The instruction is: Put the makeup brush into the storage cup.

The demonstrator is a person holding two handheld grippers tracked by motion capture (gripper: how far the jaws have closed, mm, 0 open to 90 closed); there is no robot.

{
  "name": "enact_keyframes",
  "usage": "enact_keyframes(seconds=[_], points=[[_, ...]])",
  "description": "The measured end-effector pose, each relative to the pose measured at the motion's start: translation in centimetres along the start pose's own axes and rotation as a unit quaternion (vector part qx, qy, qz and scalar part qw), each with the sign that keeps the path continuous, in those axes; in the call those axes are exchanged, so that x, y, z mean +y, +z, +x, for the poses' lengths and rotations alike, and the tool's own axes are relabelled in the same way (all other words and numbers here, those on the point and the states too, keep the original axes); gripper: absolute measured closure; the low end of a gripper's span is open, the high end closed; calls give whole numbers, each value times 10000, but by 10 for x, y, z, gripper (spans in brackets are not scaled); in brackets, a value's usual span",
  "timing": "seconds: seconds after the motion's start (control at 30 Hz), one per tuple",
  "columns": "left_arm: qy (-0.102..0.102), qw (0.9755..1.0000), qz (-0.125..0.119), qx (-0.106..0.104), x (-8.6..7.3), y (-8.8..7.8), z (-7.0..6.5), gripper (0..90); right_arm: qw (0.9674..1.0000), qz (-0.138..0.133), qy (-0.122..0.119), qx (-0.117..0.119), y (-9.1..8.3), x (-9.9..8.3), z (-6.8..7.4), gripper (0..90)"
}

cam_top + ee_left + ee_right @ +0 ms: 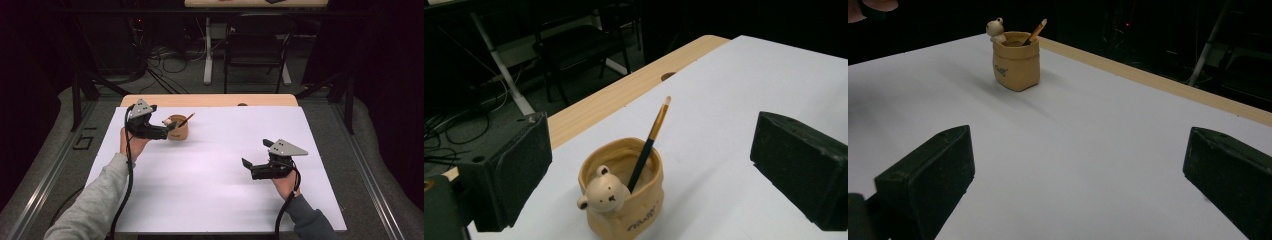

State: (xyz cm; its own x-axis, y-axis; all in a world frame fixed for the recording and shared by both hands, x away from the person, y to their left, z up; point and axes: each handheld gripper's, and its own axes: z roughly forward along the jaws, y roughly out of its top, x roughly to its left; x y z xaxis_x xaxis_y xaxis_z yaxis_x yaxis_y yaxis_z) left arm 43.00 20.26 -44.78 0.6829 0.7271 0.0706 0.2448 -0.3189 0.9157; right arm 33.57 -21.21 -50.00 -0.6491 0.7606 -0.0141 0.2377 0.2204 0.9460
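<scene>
A tan pouch-shaped pen holder (178, 131) with a small bear figure (604, 192) on its rim stands at the back left of the white sheet (210, 175). One dark pencil (649, 145) leans inside it, tip up. My left gripper (169, 127) hovers just left of the holder, open, its pads (509, 170) standing apart from the holder on either side. My right gripper (256, 153) is held over the right part of the sheet, open and with nothing between its pads (930, 172). It faces the holder (1016, 62) from well away.
The sheet covers a light wooden table (210, 100) whose far edge has a small hole (242, 104). Beyond the table stand a black chair (255, 45) and a white desk leg (207, 50), with cables on the floor.
</scene>
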Motion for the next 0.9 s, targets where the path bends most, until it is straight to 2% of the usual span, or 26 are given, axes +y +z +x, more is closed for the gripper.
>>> enact_keyframes(seconds=[0.17, 0.3, 0.9], points=[[47, 10000, -19, -22, -6, -12, -9, 3, 10000, -32, -15, 69, 0, 0, 1, 0], [15, 9999, -132, -4, -13, -22, -16, 0, 9999, -53, -10, 107, 0, 0, 1, 0], [-89, 9997, -218, 92, -40, -52, -29, 0, 9997, -165, -20, 191, -4, -4, 2, 0]])
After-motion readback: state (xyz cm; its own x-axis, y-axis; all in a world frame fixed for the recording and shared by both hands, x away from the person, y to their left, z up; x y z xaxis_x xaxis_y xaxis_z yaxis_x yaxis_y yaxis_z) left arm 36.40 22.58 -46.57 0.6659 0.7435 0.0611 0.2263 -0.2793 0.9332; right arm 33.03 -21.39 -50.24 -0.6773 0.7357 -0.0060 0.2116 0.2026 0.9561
